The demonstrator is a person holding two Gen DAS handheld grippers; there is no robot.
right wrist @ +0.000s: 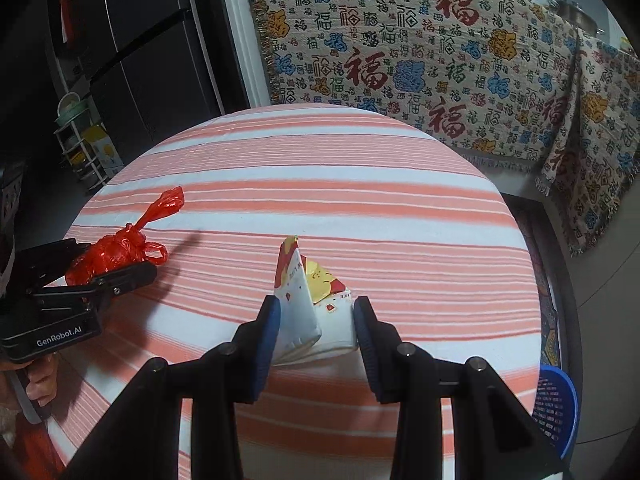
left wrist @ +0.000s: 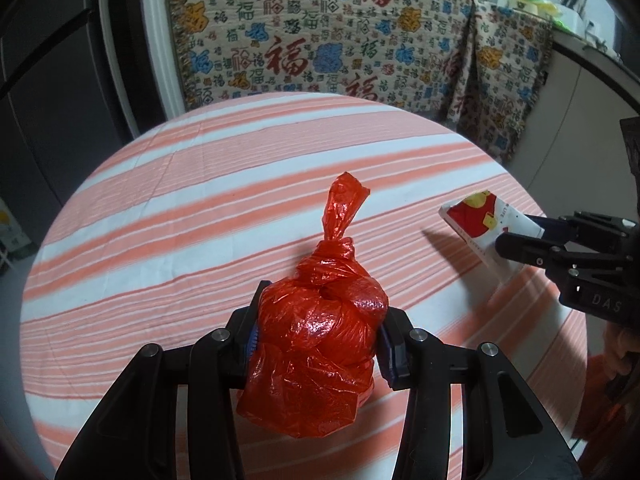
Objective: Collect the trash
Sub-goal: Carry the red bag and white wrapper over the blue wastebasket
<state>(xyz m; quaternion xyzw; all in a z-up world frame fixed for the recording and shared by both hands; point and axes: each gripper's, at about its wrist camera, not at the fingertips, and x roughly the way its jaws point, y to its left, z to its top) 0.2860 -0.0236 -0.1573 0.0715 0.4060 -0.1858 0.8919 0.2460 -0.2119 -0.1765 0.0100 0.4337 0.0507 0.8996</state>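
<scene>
The left gripper (left wrist: 320, 344) is clamped about halfway closed on a knotted red plastic bag (left wrist: 316, 344), its pads pressing into the bag's soft sides, with the twisted tail poking up above the knot. The right gripper (right wrist: 316, 324) is closed to a similar width on a crumpled paper cup (right wrist: 312, 304), red and white with a yellow print, flattened between the pads. Both pieces of trash appear lifted just clear of the round table with its pink striped cloth (right wrist: 320, 184), though how far clear cannot be told. The step in hand looks like carrying both to a bin; a blue perforated basket (right wrist: 558, 408) shows at the table's lower right edge and may be the target. To do it well, each grip should hold steady pressure, since the bag is slippery and sags below the pads, and the cup could slip out sideways. The two hands are best kept well apart and moved smoothly.
</scene>
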